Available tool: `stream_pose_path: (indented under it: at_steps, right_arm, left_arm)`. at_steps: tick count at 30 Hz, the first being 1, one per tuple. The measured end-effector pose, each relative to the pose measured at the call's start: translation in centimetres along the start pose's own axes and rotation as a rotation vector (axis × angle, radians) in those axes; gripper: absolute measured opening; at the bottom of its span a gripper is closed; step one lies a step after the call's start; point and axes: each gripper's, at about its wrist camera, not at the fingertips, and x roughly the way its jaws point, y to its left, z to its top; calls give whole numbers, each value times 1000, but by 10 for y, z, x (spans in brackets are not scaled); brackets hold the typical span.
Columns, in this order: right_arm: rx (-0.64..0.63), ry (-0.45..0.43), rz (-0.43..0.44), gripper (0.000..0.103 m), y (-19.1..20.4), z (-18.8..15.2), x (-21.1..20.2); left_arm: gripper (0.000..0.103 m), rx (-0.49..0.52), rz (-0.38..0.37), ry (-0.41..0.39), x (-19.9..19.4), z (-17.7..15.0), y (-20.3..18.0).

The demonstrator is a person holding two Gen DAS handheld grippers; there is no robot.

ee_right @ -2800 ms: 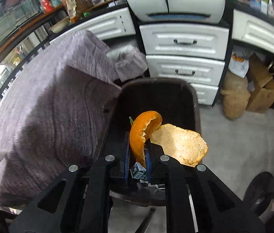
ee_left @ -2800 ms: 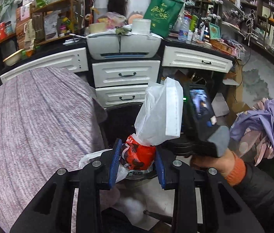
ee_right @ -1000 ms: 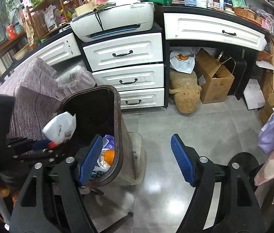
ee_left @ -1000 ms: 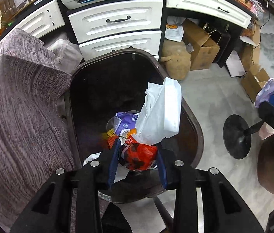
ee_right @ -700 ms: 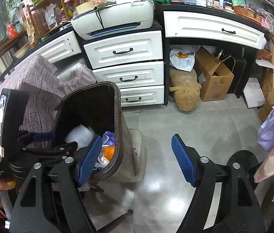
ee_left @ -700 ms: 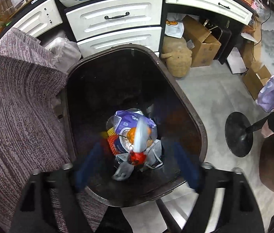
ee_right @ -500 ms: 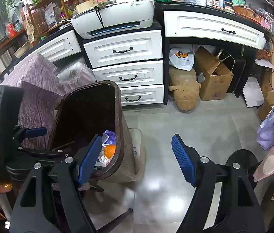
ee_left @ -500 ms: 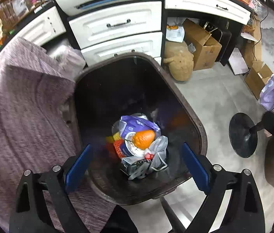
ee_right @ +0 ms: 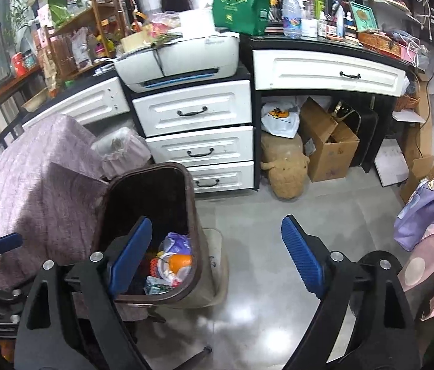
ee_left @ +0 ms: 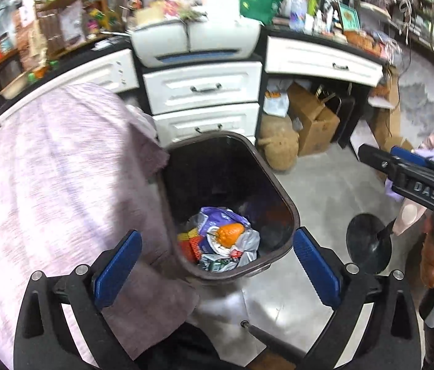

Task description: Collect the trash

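A brown trash bin (ee_left: 290, 209) stands on the floor beside a bed, and the right wrist view shows it too (ee_right: 192, 185). Inside lie an orange peel (ee_left: 230, 234), a purple wrapper (ee_left: 217, 215) and other crumpled packaging. My left gripper (ee_left: 215, 236) hovers above the bin's near rim, its jaws opening wide with nothing between them. To the right of the bin, over bare floor, my right gripper (ee_right: 217, 220) has its jaws opening and holds nothing. The peel (ee_right: 181, 260) shows just past its left finger.
A mauve bedspread (ee_left: 47, 185) fills the left. White drawers (ee_right: 198, 111) with a printer (ee_right: 180, 58) on top stand behind the bin. A cardboard box (ee_right: 327, 145), a brown plush toy (ee_right: 284, 166), a black chair base (ee_left: 367, 246) and purple clothes (ee_right: 432, 209) lie to the right.
The left gripper opened and let the red-and-white bag fall into the bin, then rose and drew back. The right gripper spread a little wider and lifted.
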Motion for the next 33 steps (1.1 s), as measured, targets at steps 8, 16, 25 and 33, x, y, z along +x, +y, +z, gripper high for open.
stream_pose_path:
  at_steps: [8,16,25,33]
  right_arm:
    - [-94,-92,137,92,62,-1,-55]
    - [-147,-220,231,97,123,-15,-111]
    - [-289,-283,267,97,185,-56,-145]
    - [-272,-420,277,97,189,-82,-179]
  left_arm:
    - [97,-61,84,-97,-69,-23,41]
    - [97,-135,183,-220,-139,-58,76]
    - [98,-210,313,-341,-194,-99,89]
    - [98,-267,323,-399,-211,-119,95]
